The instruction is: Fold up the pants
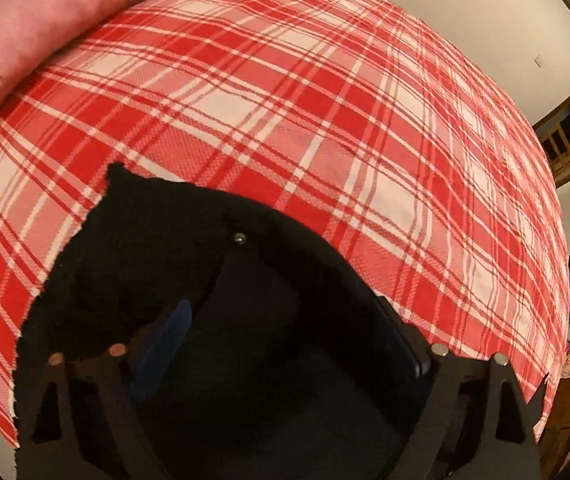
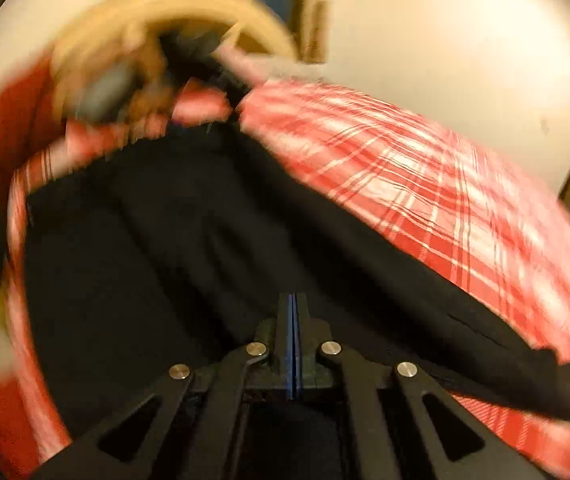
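Black pants lie spread on the red-and-white plaid sheet, directly ahead of and beneath the right gripper, whose blue-padded jaws are pressed together with no cloth seen between them. The left gripper stands wide, dark fabric bunched between its fingers. A pink pillow lies far ahead to its left.

Bed under a red-and-white plaid cover, pants on top

Black pants lie straight on the plaid near the bed's near edge; in the right wrist view they spread wide across it. A pink pillow rests at the far left corner.
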### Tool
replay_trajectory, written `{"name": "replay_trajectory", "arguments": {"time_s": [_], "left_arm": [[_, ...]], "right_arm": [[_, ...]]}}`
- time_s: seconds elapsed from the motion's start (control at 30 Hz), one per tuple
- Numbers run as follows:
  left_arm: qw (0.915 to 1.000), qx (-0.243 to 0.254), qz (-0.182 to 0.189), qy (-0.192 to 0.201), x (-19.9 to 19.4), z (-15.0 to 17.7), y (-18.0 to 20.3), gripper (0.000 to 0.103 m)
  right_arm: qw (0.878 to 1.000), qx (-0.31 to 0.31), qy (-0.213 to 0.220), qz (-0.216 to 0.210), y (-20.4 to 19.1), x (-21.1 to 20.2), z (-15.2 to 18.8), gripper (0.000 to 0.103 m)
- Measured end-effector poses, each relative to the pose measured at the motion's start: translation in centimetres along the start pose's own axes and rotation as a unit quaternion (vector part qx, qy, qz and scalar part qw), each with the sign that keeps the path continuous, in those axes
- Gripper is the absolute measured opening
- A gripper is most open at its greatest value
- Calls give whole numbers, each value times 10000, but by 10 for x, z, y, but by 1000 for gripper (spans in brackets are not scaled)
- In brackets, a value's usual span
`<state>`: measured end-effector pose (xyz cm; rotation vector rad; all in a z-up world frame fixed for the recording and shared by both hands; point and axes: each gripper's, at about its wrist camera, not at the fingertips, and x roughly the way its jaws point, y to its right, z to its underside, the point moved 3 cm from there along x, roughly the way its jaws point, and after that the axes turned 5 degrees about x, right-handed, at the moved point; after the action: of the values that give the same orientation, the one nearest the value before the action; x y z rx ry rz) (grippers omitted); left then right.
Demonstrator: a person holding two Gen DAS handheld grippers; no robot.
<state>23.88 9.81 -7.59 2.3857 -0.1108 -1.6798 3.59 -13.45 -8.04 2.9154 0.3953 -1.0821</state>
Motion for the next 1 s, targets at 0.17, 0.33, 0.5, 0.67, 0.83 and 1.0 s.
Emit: {"name": "replay_trajectory", "arguments": {"time_s": [0.17, 0.33, 0.5, 0.67, 0.83, 1.0], "left_arm": [[10000, 0, 56, 62, -1, 1, -6, 93], [9996, -141, 226, 13, 3, 0, -13, 93], [9994, -128, 334, -36, 0, -8, -9, 93], [9986, -23, 519, 33, -8, -15, -1, 96], [9976, -86, 686, -7, -6, -12, 2, 96], [9990, -123, 406, 118, -11, -5, -1, 76]], "right_arm": [[9942, 861, -255, -598, 31, 33, -52, 77], [9975, 388, -376, -466, 3, 96, -82, 85], [9922, -438, -1145, 230, -19, 150, -68, 17], [9876, -1325, 179, 817, -47, 91, -66, 5], [9598, -2351, 698, 1362, -85, 61, -38, 5], [9738, -1914, 513, 1118, -80, 60, -27, 4]]}}
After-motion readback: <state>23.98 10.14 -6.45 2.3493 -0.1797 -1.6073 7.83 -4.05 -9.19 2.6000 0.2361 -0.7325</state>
